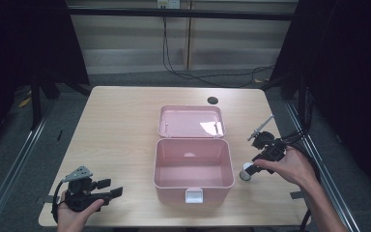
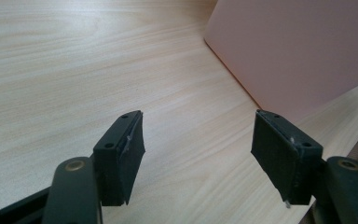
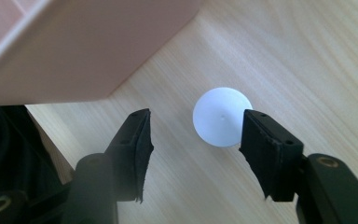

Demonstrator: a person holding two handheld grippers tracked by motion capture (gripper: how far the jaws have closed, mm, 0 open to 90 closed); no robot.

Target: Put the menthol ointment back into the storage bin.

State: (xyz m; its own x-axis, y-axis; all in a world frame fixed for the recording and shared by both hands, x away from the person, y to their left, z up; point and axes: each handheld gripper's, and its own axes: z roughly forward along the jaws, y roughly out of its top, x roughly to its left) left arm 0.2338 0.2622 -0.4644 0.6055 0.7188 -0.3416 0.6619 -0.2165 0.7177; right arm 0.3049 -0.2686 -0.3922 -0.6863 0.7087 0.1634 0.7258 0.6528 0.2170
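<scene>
Your right gripper point(image 3: 196, 135) is spread w/ nothing in it, jaws either side of the white ball point(image 3: 222, 116), which sits on the table point(image 1: 121, 121) just right of the open pink box point(image 1: 193, 186). Ball looks light, smooth, prob. rolls easily, so pinch across its widest part, gently. Left gripper point(image 2: 198, 144) also released, near box's left side.

Pink, White, Black on Pale Wood

The box point(image 1: 193, 166) is plain pink inside and out, lid point(image 1: 192, 121) included, with a white latch point(image 1: 193, 195) at its front. The ball point(image 3: 223, 116) is plain matte white. Both grippers, left point(image 1: 117, 188) and right point(image 1: 249, 171), are black; the left carries a grey plate point(image 1: 78, 173). The table point(image 1: 121, 121) is pale wood with fine straight grain and a black round hole point(image 1: 212, 100).
</scene>
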